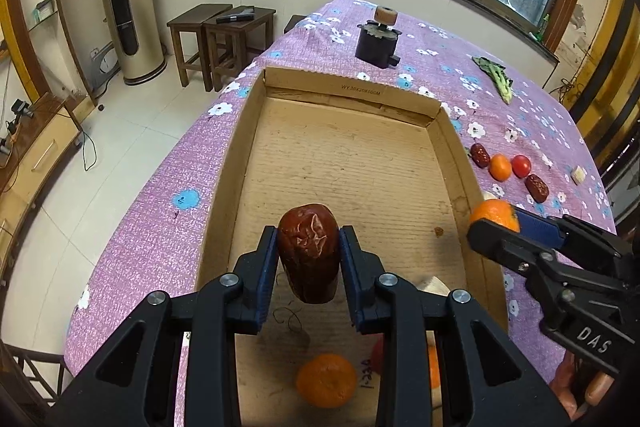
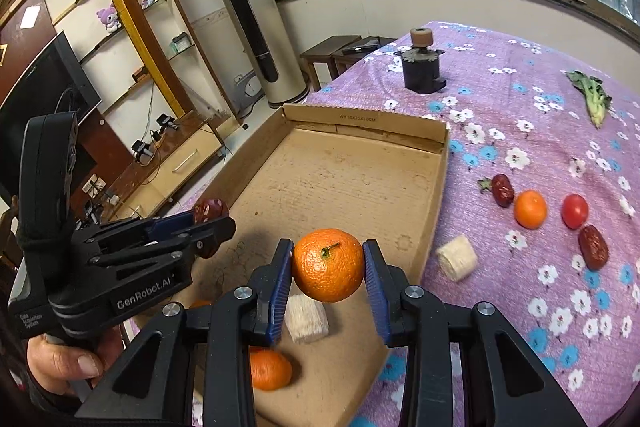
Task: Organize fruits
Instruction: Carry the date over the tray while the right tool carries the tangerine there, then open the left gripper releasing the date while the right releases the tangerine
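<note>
My left gripper [image 1: 308, 251] is shut on a dark red date [image 1: 308, 247] and holds it above the near part of the cardboard tray [image 1: 348, 87]. My right gripper [image 2: 328, 267] is shut on an orange [image 2: 328, 265] and holds it over the tray's right side [image 2: 434, 227]. It shows at the right of the left wrist view [image 1: 496, 223]. Oranges lie in the tray's near end [image 1: 326, 381] [image 2: 269, 369], beside a pale block [image 2: 306, 319]. On the cloth right of the tray lie two dates [image 2: 502, 190] [image 2: 594, 247], a small orange [image 2: 530, 209] and a tomato [image 2: 575, 211].
A purple flowered cloth [image 2: 520, 107] covers the table. A dark motor-like object [image 2: 420, 69] stands at the far end. A green leaf vegetable [image 2: 592, 95] lies at far right. A pale block [image 2: 457, 257] sits beside the tray. Stools [image 1: 224, 39] and floor lie left.
</note>
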The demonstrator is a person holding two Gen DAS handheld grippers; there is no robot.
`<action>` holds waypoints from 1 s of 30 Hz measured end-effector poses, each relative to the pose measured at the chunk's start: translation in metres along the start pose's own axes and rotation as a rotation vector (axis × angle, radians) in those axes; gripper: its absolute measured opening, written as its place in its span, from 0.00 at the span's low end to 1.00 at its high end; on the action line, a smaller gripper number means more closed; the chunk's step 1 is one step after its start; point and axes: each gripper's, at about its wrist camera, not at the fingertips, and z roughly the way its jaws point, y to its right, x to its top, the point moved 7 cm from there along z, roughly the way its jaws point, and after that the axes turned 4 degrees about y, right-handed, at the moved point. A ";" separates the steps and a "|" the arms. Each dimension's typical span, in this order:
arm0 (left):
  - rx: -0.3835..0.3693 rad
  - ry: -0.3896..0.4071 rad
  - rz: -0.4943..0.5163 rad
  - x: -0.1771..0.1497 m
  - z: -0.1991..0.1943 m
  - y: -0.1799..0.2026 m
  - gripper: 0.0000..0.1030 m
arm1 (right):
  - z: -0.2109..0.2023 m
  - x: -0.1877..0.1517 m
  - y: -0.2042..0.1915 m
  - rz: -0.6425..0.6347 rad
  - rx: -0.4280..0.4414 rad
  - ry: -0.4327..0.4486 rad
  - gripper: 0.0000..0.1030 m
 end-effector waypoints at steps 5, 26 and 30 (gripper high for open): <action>0.007 -0.019 0.003 -0.001 0.009 -0.001 0.27 | 0.024 -0.002 -0.002 -0.009 0.002 -0.038 0.34; 0.055 -0.063 0.005 -0.014 0.010 -0.004 0.56 | 0.047 -0.019 0.002 -0.039 -0.017 -0.111 0.45; 0.048 -0.028 0.023 -0.009 -0.006 0.004 0.56 | 0.026 -0.014 0.004 -0.022 -0.007 -0.069 0.45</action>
